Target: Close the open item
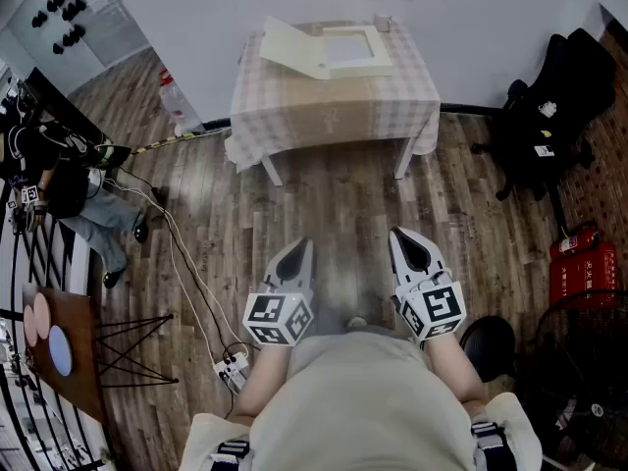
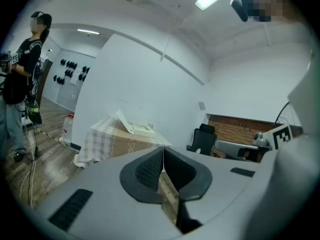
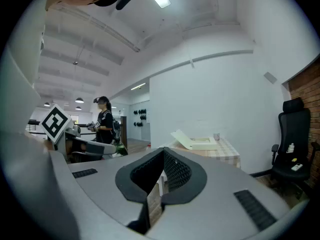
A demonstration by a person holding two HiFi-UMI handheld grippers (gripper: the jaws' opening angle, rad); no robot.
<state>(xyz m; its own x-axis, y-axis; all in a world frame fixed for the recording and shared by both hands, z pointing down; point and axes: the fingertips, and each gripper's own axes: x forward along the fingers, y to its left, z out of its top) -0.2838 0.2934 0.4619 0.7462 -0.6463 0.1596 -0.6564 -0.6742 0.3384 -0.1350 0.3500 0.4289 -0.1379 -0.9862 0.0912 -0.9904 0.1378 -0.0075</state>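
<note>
I am holding the left gripper [image 1: 297, 255] and the right gripper [image 1: 412, 246] low and close in front of my body. Both are pointing roughly level toward the table [image 1: 334, 116], which is standing well apart from me against the white wall. Both pairs of jaws are sitting pressed together with nothing between them. That seems sensible to me, since there is nothing to grasp out here and the approach is not yet begun.

The open box [image 1: 358, 68] is lying on the far part of the tabletop near the wall, with its lid [image 1: 289, 47] tilting up on the left side. Closing it is probably calling for a push on that flap.

From here I am struggling to see whether anything is lying inside the tray, and a small object [image 1: 384, 24] at the table's back corner is too tiny to name. My own torso is covering my forearms in the head view.
</note>
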